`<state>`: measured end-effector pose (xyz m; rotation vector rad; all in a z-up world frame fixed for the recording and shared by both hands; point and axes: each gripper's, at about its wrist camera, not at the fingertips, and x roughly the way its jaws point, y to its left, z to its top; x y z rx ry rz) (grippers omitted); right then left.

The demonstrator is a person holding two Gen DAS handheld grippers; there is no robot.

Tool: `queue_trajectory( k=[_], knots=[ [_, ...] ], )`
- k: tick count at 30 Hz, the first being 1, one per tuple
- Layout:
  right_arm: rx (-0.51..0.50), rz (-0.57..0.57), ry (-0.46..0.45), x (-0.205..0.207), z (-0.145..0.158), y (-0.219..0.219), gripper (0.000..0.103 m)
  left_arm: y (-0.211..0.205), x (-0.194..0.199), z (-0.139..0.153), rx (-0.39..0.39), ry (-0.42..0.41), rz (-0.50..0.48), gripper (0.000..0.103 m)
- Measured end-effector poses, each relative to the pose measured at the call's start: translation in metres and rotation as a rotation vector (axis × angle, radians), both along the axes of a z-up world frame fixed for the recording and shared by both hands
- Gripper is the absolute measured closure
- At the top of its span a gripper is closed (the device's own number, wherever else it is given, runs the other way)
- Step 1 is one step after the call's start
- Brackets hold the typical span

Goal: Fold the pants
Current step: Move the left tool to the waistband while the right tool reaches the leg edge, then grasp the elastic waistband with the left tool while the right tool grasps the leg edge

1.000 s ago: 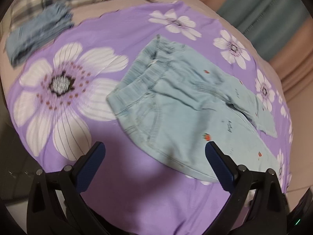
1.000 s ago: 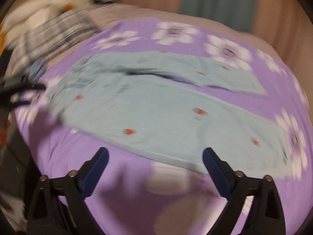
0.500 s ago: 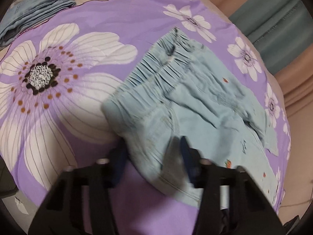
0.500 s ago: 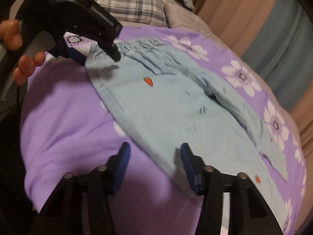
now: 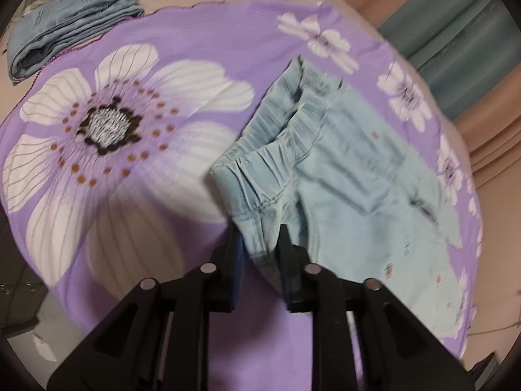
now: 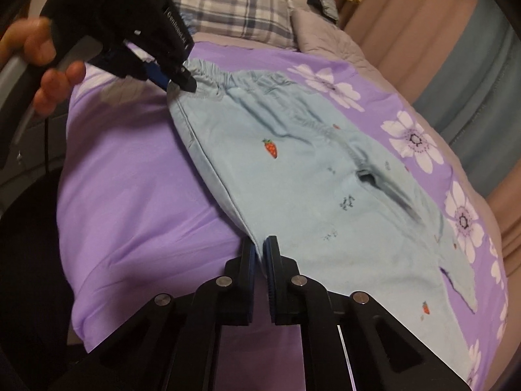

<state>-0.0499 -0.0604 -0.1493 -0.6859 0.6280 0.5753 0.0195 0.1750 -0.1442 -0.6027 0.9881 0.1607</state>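
Light blue pants point(image 5: 351, 179) with small carrot prints lie flat on a purple flowered sheet point(image 5: 182, 32). My left gripper point(image 5: 260, 239) sits at the near corner of the elastic waistband. Its jaws are closing, and a bunch of waistband fabric is pinched between the blue pads. The right wrist view shows the same left gripper point(image 6: 182, 81) biting that corner, with a person's hand point(image 6: 49, 65) on its handle. My right gripper point(image 6: 260, 244) is shut on the near side seam of the pants point(image 6: 309, 169), partway down the leg.
Folded darker jeans point(image 5: 71, 22) lie at the far left on the bed. A plaid pillow point(image 6: 234, 9) and a grey pillow point(image 6: 329, 39) sit at the head. Curtains point(image 5: 456, 49) hang beyond the far side. The mattress edge drops off at the near left.
Both grippers came down to the near edge of the pants and went from wide open to closed on the cloth. The right one rolled and now looks along the leg.
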Motion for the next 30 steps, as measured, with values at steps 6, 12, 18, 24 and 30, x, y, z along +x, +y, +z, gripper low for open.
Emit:
queue_trajectory(
  k=[6, 12, 18, 24, 30],
  knots=[
    [0.153, -0.035, 0.116, 0.007, 0.03, -0.023, 0.081, 0.001, -0.016, 0.024, 0.12, -0.004, -0.014, 0.071],
    [0.319, -0.194, 0.197, 0.048, 0.051, -0.063, 0.069, -0.039, 0.0, 0.048, 0.131, -0.092, -0.149, 0.066],
    [0.443, -0.322, 0.368, 0.089, 0.017, -0.08, 0.069, -0.093, 0.032, 0.013, 0.142, -0.028, -0.324, 0.058],
    [0.449, -0.443, 0.327, 0.074, 0.0, -0.141, 0.069, -0.077, 0.03, -0.003, 0.147, -0.026, -0.351, 0.06],
    [0.529, -0.647, 0.32, 0.065, 0.001, -0.24, 0.069, -0.05, 0.023, -0.004, 0.055, -0.042, -0.319, 0.066]
  ],
)
